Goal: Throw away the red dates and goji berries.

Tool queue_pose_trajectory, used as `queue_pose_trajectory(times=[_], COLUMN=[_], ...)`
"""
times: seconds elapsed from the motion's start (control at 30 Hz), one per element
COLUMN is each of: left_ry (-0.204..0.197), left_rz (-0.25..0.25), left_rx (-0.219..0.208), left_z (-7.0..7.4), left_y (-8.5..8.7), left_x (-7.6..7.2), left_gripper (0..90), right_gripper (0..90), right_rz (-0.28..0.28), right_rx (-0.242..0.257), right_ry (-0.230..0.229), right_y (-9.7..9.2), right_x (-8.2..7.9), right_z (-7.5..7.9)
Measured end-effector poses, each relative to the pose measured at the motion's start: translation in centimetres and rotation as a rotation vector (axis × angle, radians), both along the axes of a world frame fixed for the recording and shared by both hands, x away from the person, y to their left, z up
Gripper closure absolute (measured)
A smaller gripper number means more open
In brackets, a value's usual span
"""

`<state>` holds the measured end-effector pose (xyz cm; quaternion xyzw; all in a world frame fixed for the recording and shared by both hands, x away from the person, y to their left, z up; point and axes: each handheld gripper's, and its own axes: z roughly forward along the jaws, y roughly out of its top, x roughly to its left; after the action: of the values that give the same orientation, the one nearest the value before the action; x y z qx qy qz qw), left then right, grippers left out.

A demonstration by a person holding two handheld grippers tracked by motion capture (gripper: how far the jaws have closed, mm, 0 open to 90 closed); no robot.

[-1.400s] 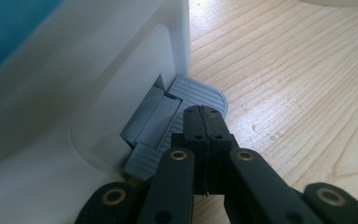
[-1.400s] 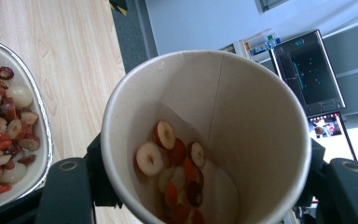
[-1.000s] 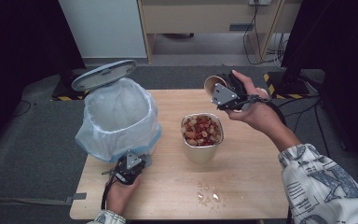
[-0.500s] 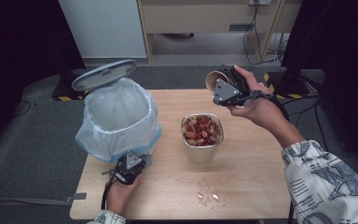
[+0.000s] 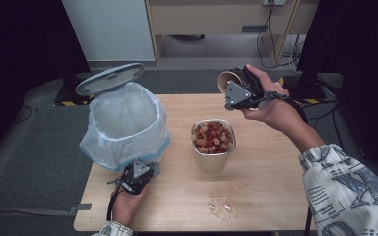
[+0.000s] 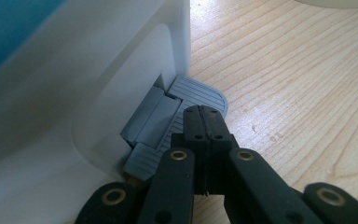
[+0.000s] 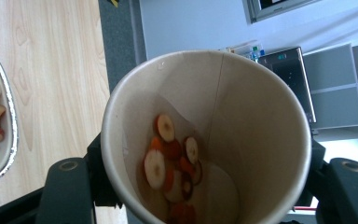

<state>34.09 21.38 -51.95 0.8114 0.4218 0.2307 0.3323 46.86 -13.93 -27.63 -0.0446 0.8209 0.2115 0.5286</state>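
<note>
right claw (image 5: 232, 87) is up off the desk (image 5: 275, 182) near its far edge, clamped across a paper cup (image 5: 225, 80) tipped on its side, mouth facing away from the right hand (image 5: 270, 105). in the right gripper view the jaws sit wide apart on either side of the cup wall, touching it on both sides, and the cup (image 7: 205, 140) has a small pile of sliced red and pale pieces (image 7: 172, 163) lying against the lower inside wall. the foil container (image 5: 213, 142) full of the same red and pale mix sits on the desk below and towards the person from the cup, not touching it. left claw (image 5: 142, 166) is low at the front of the white pedal bin (image 5: 123, 128), which is lined with a clear bag and has its lid (image 5: 109, 78) standing open. in the left gripper view the jaws are fully closed on each other with nothing between them, tips resting on the grey ribbed foot pedal (image 6: 196, 95) at the bin's base (image 6: 98, 93). left hand (image 5: 125, 204) is at the near desk edge. a few small crumbs (image 5: 219, 204) lie on the desk in front of the foil container, well clear of both claws.
</note>
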Motion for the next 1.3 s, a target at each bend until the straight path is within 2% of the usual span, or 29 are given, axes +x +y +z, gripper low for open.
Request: queue_pose_trajectory(times=[0.1,0.13,0.43,0.73,1.0,1.13,1.3], left_ry=[-0.001,0.000,0.000,0.001,0.001,0.001,0.001], left_rz=[0.000,0.000,0.000,-0.001,-0.002,-0.001,-0.002], left_rx=[-0.002,0.000,-0.004,-0.004,-0.005,-0.005,-0.006], left_z=[0.0,0.0,0.0,0.0,0.0,0.0,0.0], left_y=[0.0,0.0,0.0,0.0,0.0,0.0,0.1], left_x=[0.0,0.0,0.0,0.0,0.0,0.0,0.0], left_gripper=[89.7,89.7,89.7,89.7,89.7,89.7,89.7], right_gripper=[32.4,32.4,32.4,32.4,32.4,32.4,32.4], right_rz=[0.001,0.003,0.010,0.017,0.022,0.026,0.025], right_rx=[-0.019,-0.052,-0.089,-0.177,-0.208,-0.248,-0.261], right_ry=[-0.013,-0.028,-0.040,-0.085,-0.109,-0.132,-0.143], right_y=[0.1,0.4,0.8,1.0,1.2,1.4,1.5], right_x=[0.0,-0.2,-0.5,-0.7,-1.1,-1.3,-1.4], right_z=[0.0,-0.1,-0.6,-1.3,-1.5,-1.8,-2.0])
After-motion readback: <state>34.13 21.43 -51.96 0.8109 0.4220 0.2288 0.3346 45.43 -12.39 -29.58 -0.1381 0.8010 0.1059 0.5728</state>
